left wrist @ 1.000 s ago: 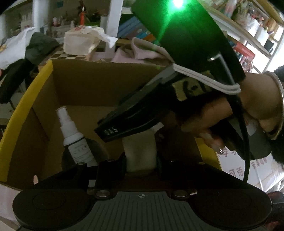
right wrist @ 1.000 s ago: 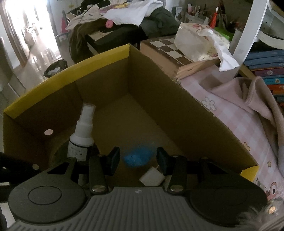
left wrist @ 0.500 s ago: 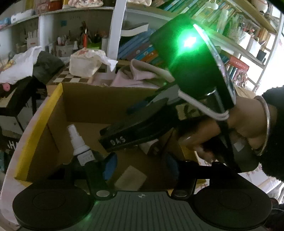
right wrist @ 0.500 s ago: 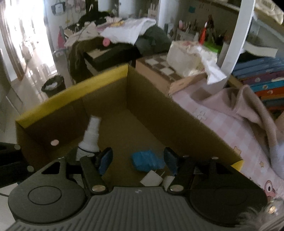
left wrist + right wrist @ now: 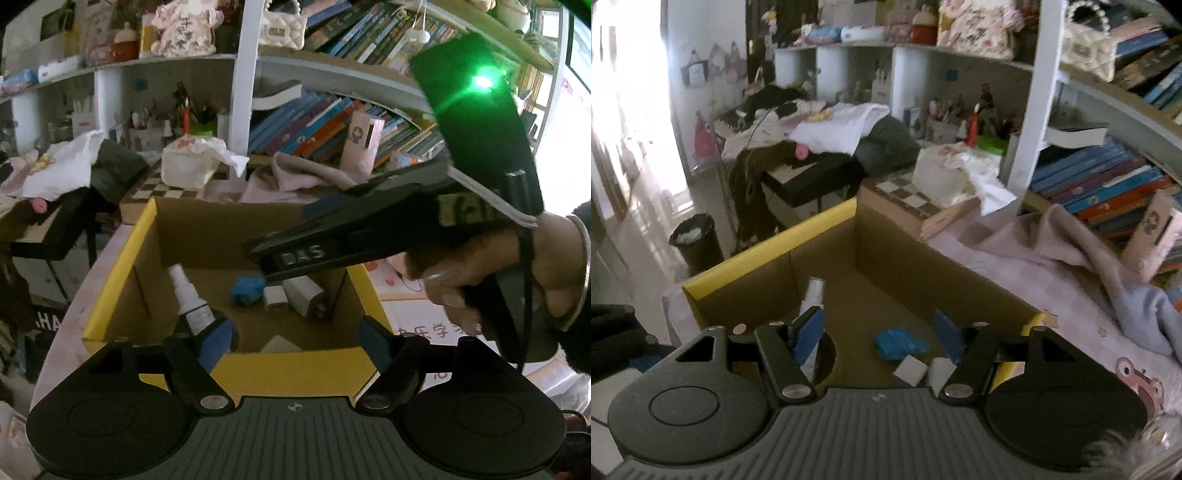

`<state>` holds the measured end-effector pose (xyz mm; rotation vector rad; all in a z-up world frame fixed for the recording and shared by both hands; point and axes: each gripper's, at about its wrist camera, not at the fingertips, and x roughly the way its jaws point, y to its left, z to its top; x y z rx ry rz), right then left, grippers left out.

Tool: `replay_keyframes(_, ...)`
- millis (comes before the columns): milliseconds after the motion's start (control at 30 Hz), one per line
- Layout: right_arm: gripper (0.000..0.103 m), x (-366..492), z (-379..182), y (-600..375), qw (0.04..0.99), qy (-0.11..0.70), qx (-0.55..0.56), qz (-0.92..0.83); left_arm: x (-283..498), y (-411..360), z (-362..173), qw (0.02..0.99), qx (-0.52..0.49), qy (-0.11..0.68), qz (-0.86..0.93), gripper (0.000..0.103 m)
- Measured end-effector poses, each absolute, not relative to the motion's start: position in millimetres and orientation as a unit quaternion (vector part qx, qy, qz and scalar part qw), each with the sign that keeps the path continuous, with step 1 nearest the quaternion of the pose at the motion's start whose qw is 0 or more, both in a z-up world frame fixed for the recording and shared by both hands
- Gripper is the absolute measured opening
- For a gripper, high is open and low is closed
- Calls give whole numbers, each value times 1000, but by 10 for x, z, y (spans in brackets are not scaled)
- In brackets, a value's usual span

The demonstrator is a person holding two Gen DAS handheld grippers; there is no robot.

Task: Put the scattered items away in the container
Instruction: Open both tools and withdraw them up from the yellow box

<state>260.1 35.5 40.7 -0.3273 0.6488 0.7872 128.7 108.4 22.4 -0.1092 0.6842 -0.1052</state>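
A yellow-rimmed cardboard box (image 5: pixel 122 266) sits open on a pink-checked cloth, with both grippers held above its near edge. The left gripper (image 5: pixel 297 338) has its blue-padded fingers spread wide and holds nothing; the right gripper (image 5: pixel 877 334) is likewise parted and empty. Inside the box, a white spray bottle (image 5: pixel 192 299) stands at the left, a crumpled blue item (image 5: pixel 246 288) lies near the middle, and two white charger blocks (image 5: pixel 295 297) rest just right of it. Only the left wrist view shows the right gripper's black body from the side, crossing above the box in the person's hand (image 5: pixel 491 273), a green light glowing on its top. Only the right wrist view takes in the black waste bin (image 5: pixel 696 242) on the floor at far left and the pink blanket (image 5: pixel 1052 240) right of the box.
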Motion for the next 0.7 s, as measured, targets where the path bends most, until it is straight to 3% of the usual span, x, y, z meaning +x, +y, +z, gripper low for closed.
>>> replay_keyframes(700, 69, 1632, 613, -326, 906, 258, -105, 317, 430, 1130, 373, 954, -70, 292, -16, 85)
